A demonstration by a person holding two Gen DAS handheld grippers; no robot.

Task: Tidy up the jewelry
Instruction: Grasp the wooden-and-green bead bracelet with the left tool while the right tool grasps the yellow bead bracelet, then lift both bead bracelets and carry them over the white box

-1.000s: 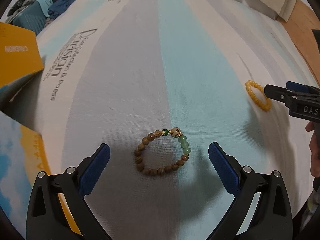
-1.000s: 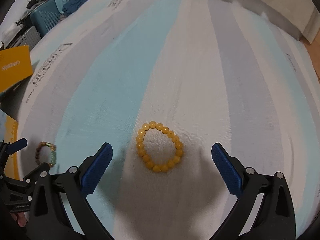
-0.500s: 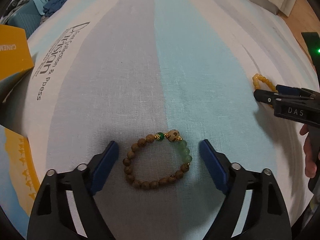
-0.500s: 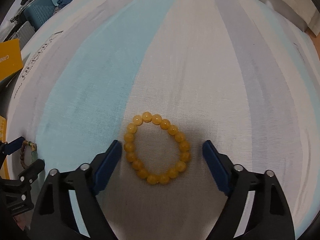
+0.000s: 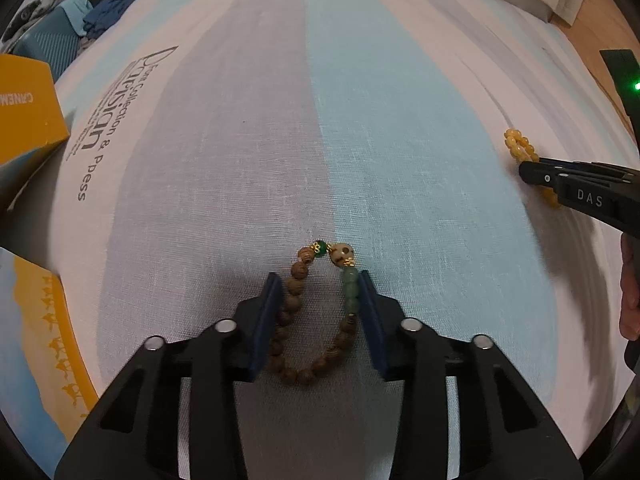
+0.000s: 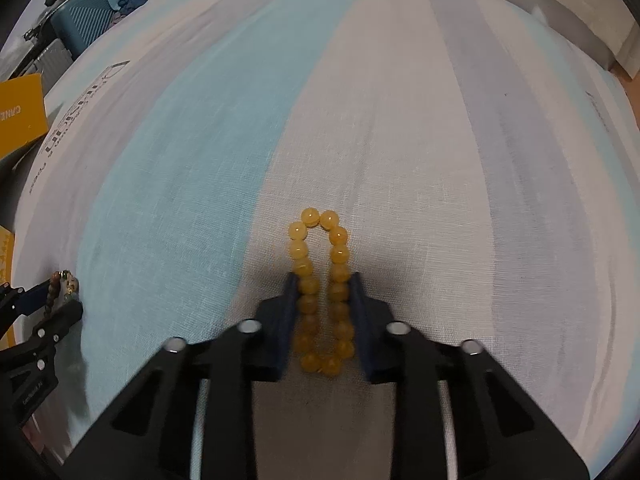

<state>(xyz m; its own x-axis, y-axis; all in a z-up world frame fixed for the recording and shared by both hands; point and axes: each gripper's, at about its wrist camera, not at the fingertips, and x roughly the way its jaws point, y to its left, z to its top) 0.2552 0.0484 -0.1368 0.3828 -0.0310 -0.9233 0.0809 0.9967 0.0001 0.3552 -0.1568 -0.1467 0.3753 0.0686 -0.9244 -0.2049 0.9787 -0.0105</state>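
Observation:
A bracelet of brown wooden beads with green beads lies on the striped cloth. My left gripper is shut on it, squeezing the ring into a narrow oval between the blue pads. A yellow bead bracelet lies on the white stripe. My right gripper is shut on it, pressing it into a long thin loop. The yellow bracelet and the right gripper also show at the right of the left wrist view. The wooden bracelet and the left gripper show at the left edge of the right wrist view.
The striped blue, grey and white cloth covers a bed. A yellow box sits at the left edge. A teal suitcase and clothes stand beyond the far left corner. Wooden floor shows at the far right.
Both grippers have moved down and forward over their bracelets and closed. Each bracelet has gone from a round ring to a squeezed narrow loop between the pads.

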